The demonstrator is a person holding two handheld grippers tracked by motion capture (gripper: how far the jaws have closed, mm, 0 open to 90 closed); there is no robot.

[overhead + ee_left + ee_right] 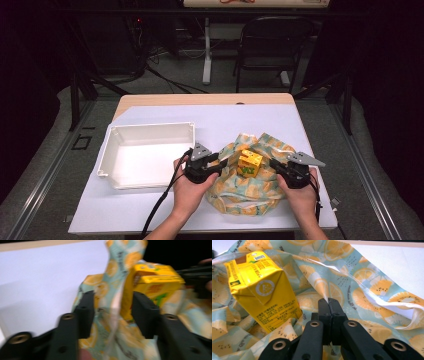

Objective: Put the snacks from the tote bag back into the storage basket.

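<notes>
- Cloth (245,187) with the lemon print lies crumpled between our two grippers, one yellow carton (249,163) standing on it.
- Our right gripper (328,301), at the carton's 3 o'clock, has its jaws pinched together on a cloth fold.
- Our left gripper (112,312), at 9 o'clock, stands partly open around a raised cloth edge.
- One white tray (114,135) sits at 9 o'clock, beyond it.

A lab or test studio rather than a home: the white-topped table (210,120) stands on grey carpet inside a dark metal frame (75,95), with cables (150,60) running across the floor, a black folding chair (272,47) behind, and black surroundings all around
</notes>
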